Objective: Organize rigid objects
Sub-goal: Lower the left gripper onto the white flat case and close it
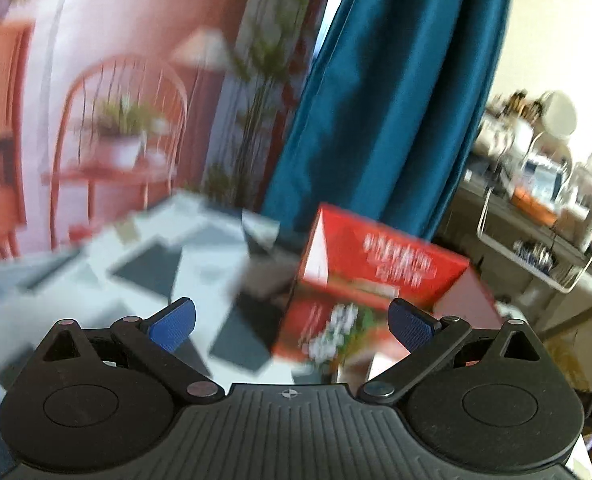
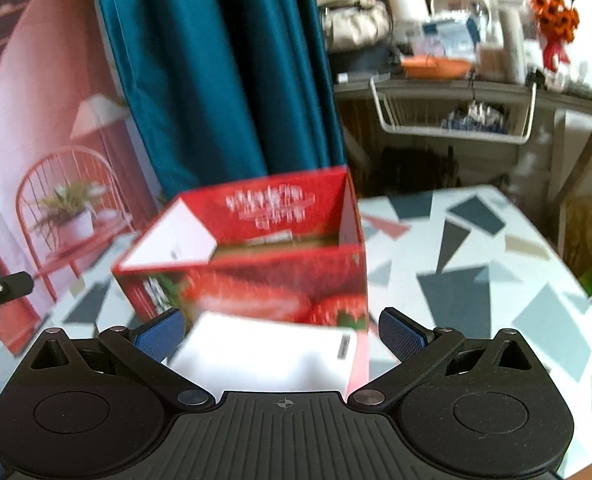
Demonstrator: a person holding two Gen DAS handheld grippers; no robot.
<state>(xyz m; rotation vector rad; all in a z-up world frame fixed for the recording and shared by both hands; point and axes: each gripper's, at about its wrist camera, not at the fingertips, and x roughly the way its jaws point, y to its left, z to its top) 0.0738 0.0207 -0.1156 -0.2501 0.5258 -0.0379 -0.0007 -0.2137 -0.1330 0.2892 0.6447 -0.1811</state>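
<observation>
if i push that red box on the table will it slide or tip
The red box looks like thin cardboard with its top flaps open, so it's probably light and would likely slide on the smooth table. A push high on its wall might tip or dent it.

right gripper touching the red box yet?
Cannot tell. In the right wrist view the right gripper has open jaws, with a white flap of the red box between them; blur hides any contact.

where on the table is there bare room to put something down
Right wrist view: the table is bare right of the red box, out to its far and right edges. Crowded in front of the box, where a white object lies between the right gripper fingers.
</observation>
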